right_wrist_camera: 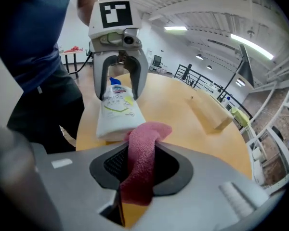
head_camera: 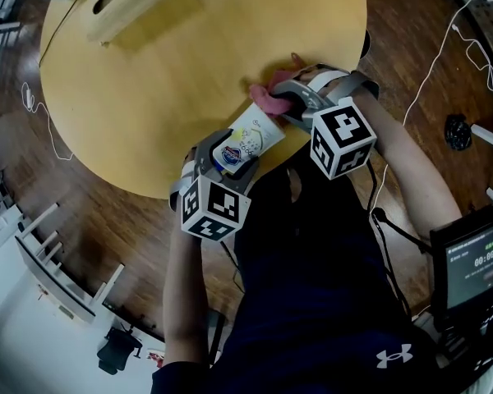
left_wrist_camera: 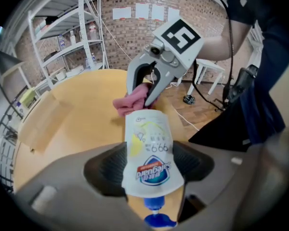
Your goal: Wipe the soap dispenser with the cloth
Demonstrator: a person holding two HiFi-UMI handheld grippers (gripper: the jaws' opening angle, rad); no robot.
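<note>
The soap dispenser (head_camera: pixel 248 140) is a white refill pouch with a blue and red label and a blue cap. My left gripper (head_camera: pixel 223 161) is shut on its cap end and holds it slanted over the near edge of the round wooden table (head_camera: pixel 172 80). In the left gripper view the pouch (left_wrist_camera: pixel 150 155) sits between the jaws with its blue cap towards the camera. My right gripper (head_camera: pixel 281 103) is shut on a pink cloth (head_camera: pixel 264 98), which touches the pouch's far end. The right gripper view has the cloth (right_wrist_camera: pixel 140 162) clamped between the jaws and the pouch (right_wrist_camera: pixel 116 113) just beyond it.
A pale wooden box (head_camera: pixel 135 5) lies on the far side of the table. Cables (head_camera: pixel 444 52) trail over the wooden floor at the right, and a screen (head_camera: pixel 474 263) stands at the lower right. White shelving (left_wrist_camera: pixel 67 37) stands beyond the table.
</note>
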